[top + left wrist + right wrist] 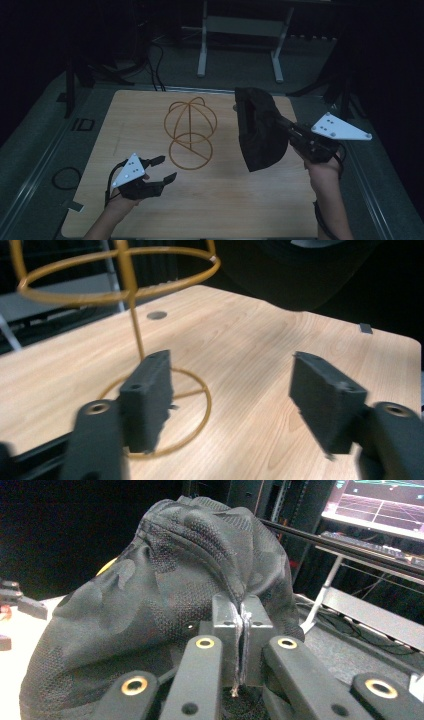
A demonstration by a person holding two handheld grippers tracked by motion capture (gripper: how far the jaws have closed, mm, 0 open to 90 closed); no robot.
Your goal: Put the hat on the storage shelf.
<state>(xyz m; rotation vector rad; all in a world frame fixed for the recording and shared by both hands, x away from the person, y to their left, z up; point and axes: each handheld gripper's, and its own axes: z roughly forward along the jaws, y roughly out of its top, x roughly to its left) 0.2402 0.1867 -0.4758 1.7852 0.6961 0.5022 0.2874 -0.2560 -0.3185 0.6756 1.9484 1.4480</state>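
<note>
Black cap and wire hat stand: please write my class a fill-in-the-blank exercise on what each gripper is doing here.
1. The right gripper has its fingers shut on the black ____.
2. The left gripper has its fingers ____ and holds nothing.
3. The gold wire hat stand stands on the ____ table.
4. The black cap is held to the ____ of the stand in the high view.

Missing words: cap; open; wooden; right

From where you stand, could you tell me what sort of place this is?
Probably a lab or recording workspace, kept dim: a wooden table holding a gold wire stand, metal equipment frames behind it, and a lit monitor beside the right gripper gripping a black cap.
</note>
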